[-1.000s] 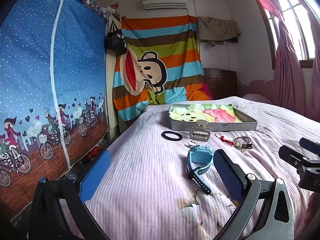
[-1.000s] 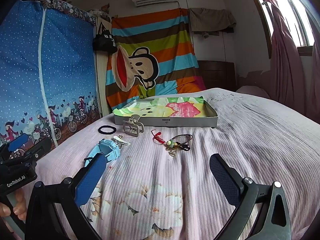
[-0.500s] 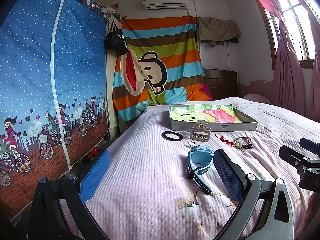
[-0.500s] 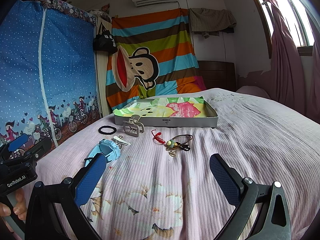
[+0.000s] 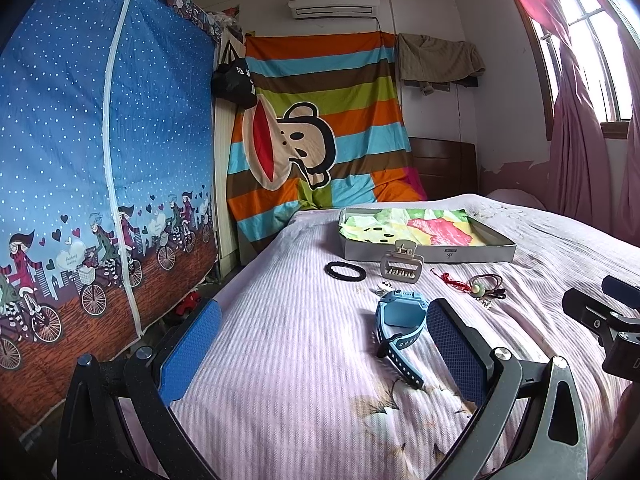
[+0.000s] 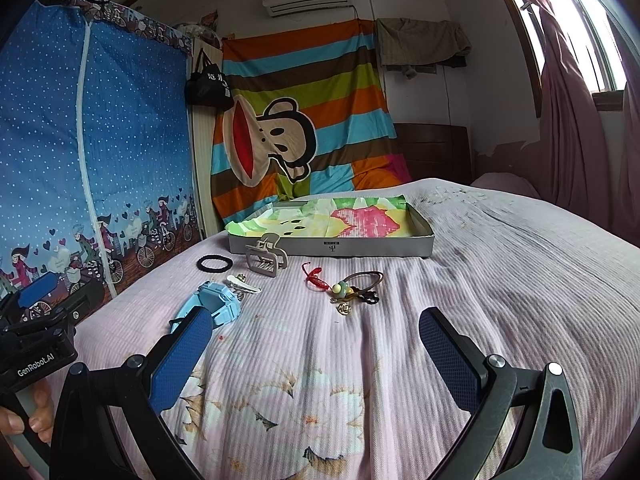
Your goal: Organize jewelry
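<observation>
Jewelry lies on a pink striped bedspread [image 6: 500, 280]. A blue watch [image 5: 400, 316] [image 6: 216, 304] lies just left of my left gripper's right finger. Beyond it are a black hair tie [image 5: 345, 270] [image 6: 215, 263], a beige claw clip [image 5: 401, 266] [image 6: 266, 258], a white hair clip [image 6: 244, 285], a red cord [image 6: 314, 278] and a beaded elastic with charms [image 6: 354, 292]. A grey tray [image 5: 428, 252] [image 6: 332, 246] lined with colourful paper stands behind them. My left gripper [image 5: 320, 344] and right gripper [image 6: 316, 350] are open and empty, held low over the bed.
A blue printed wardrobe cover [image 5: 100, 160] stands along the bed's left side. A striped monkey blanket [image 5: 316, 140] hangs at the head of the bed. Pink curtains [image 5: 580, 140] hang at the right. The bed's left edge drops off beside my left gripper.
</observation>
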{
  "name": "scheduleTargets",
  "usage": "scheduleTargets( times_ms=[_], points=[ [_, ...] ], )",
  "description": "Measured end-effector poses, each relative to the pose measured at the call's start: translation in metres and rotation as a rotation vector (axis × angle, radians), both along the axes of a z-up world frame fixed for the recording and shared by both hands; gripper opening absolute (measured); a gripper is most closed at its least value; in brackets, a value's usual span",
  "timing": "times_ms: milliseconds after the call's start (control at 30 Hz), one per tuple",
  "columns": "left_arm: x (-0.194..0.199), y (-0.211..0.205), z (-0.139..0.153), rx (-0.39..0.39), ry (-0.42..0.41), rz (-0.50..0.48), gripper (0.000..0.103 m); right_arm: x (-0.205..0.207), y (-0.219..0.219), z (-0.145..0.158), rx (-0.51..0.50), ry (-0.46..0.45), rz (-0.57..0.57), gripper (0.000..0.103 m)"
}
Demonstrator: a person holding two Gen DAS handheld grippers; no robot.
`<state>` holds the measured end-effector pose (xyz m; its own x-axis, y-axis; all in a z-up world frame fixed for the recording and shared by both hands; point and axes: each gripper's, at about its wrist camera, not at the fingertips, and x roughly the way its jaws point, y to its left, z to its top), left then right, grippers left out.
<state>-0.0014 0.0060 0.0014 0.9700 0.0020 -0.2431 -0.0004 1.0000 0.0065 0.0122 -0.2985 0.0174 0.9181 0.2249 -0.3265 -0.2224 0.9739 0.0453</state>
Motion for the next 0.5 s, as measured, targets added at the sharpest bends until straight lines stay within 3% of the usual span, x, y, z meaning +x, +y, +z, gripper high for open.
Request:
scheduleTargets(
  times_ms=[500],
  points=[
    [-0.0015, -0.0019, 0.0006, 0.009, -0.007, 0.0, 0.101, -0.0003, 0.0001, 0.0002, 0.002, -0.002, 0.0, 0.103]
  ],
)
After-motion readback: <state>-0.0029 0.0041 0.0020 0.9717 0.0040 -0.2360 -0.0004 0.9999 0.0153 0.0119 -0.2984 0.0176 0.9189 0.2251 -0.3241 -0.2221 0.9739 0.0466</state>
